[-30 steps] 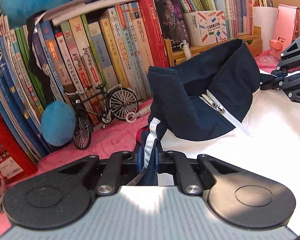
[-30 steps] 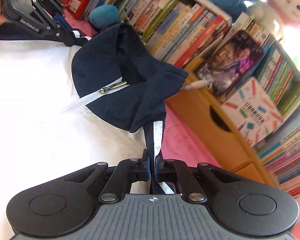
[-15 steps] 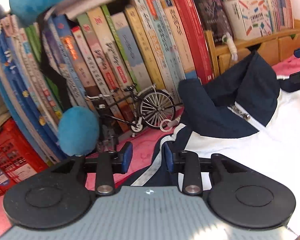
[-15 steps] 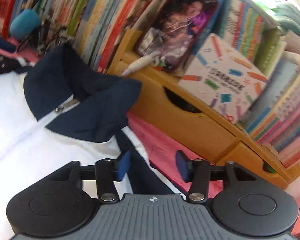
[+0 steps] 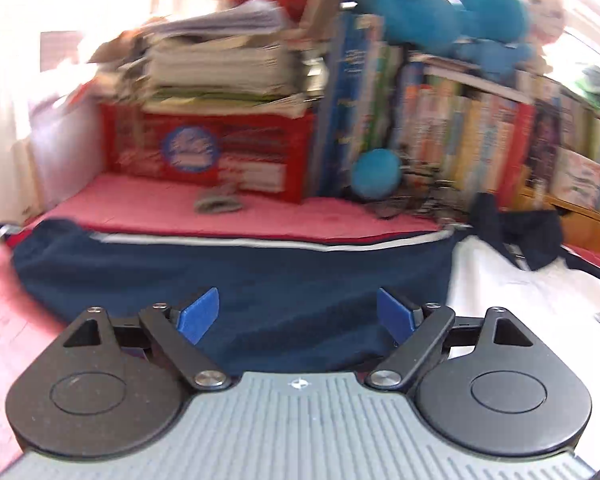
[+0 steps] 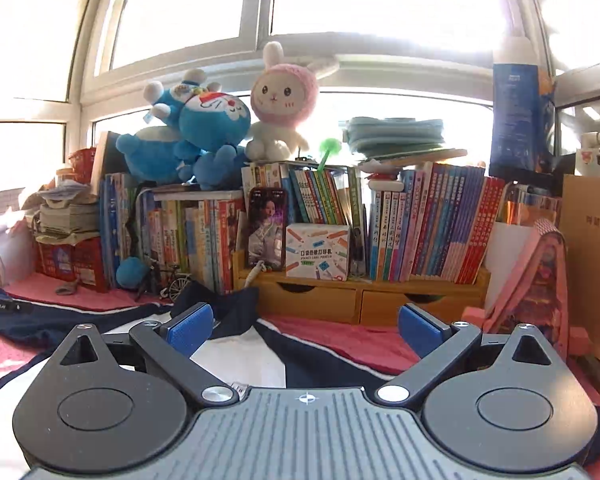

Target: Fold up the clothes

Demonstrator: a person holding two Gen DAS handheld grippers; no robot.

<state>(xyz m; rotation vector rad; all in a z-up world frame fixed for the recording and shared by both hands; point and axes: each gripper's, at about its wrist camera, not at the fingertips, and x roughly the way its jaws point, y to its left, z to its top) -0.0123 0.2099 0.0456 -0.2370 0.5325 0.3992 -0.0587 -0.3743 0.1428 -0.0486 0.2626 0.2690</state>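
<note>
On the pink tabletop (image 6: 352, 336): a navy and white jacket (image 5: 260, 280) lies spread flat.
Red crate (image 5: 208, 152): at the back left, a stack of papers (image 5: 220, 64) piled on top; its inside is hidden.
Wooden organizer (image 6: 364, 292): books (image 6: 432, 220) stand on it, two drawers closed below.
Jacket and left gripper (image 5: 298, 314): navy sleeve lies beyond and under the fingers (image 5: 198, 314), not pinched.
Jacket and right gripper (image 6: 304, 330): white and navy cloth lies below the fingers (image 6: 190, 328).
Fingers: both pairs wide apart and opening, holding nothing.
</note>
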